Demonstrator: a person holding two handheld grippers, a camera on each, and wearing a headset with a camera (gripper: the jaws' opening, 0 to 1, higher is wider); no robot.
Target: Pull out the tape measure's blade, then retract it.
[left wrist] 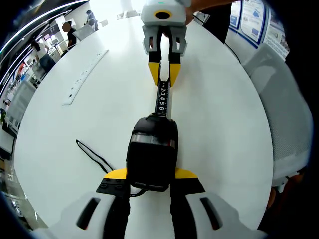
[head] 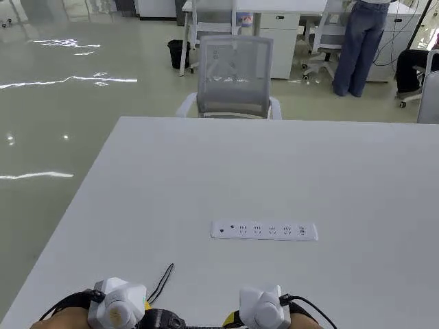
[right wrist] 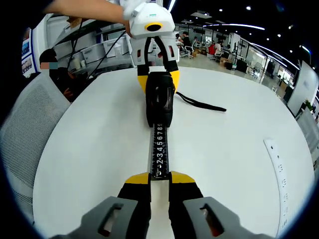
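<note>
- Left claw (left wrist: 152,175): at the near left of the white surface (head: 274,171), closed around the black tape measure (left wrist: 152,157). The yellow jaw tips press the case from both sides. The case sits low over the surface; I cannot tell whether it touches.
- Strap (left wrist: 92,155): a thin black cord trails from the case and lies slack on the surface just beside the left claw.
- Blade (right wrist: 159,149): a short stretch is out, running straight from the case's mouth toward the right claw, with printed numbers up to about eight showing. It lies flat and untwisted.
- Right claw (right wrist: 159,178): at the near right, facing the left claw, closed on the blade's free end with its yellow tips on either side.
- Power strip (head: 264,230): a white strip lies flat on the surface further ahead, well apart from both claws.
- Chair (head: 235,75): a grey mesh chair stands at the far edge of the surface.
- Step in hand, as a judgement: with so little blade out, this looks like the pull.
- Doing it well: clamp the case firmly and hold it in place, then draw the right claw straight away along the blade's own line, level and low, without rolling the wrist, so the blade neither kinks nor slips.
- For the return: guide the end back slowly rather than letting it snap in.
</note>
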